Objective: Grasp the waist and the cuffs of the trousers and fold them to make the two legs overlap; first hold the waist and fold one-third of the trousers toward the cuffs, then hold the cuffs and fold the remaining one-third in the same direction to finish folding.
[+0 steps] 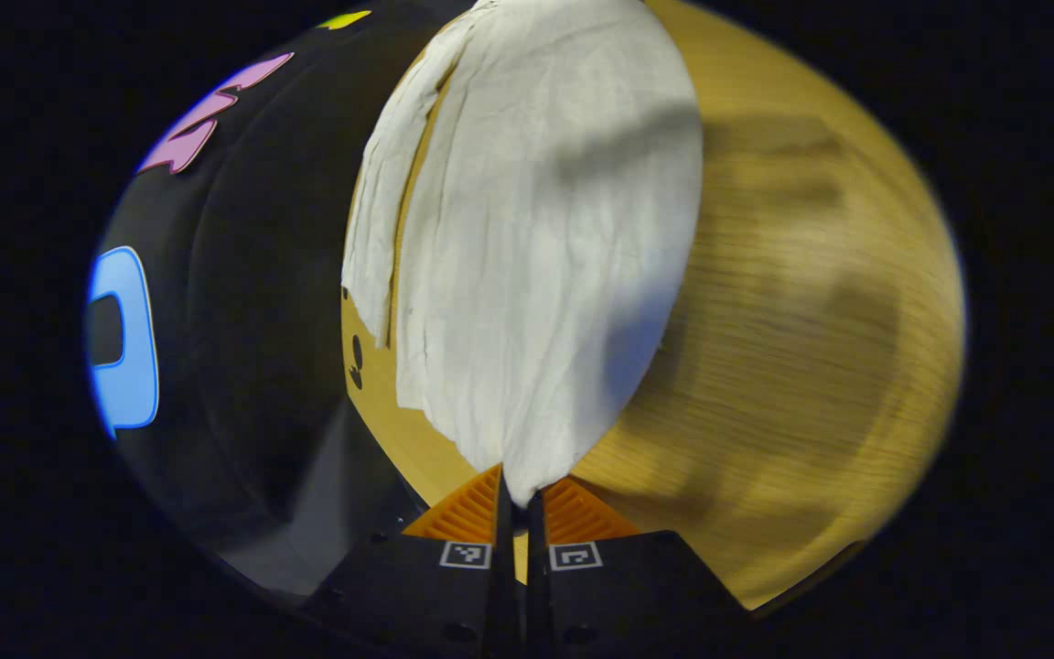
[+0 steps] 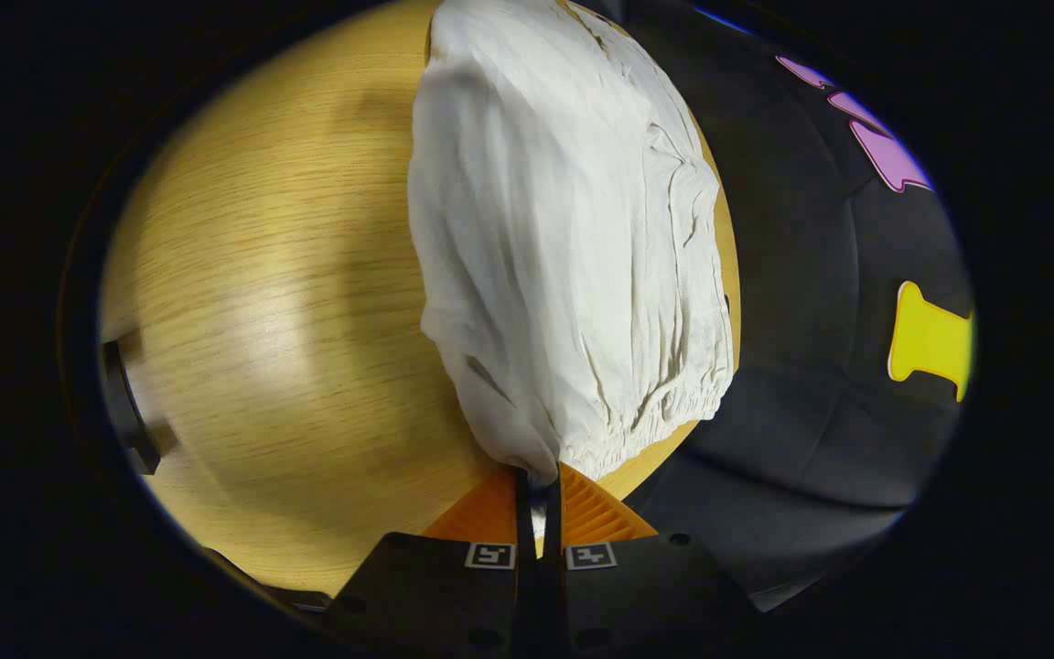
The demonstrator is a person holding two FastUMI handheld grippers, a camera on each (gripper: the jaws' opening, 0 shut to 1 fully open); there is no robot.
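Observation:
White trousers (image 1: 536, 238) stretch away from me over a wooden table (image 1: 792, 366). In the left gripper view my left gripper (image 1: 518, 499) is shut on a cuff end of the upper leg, lifted off the table; a second leg lies under it along the table's left edge. In the right gripper view the trousers (image 2: 573, 256) show their gathered elastic waist (image 2: 664, 412), and my right gripper (image 2: 541, 480) is shut on the waist's near corner, holding it up above the table (image 2: 289, 302).
The black booth wall hangs behind the table's far edge in both views. A dark object (image 2: 129, 412) sits at the table's edge at the left of the right gripper view. Bare wood spreads beside the trousers.

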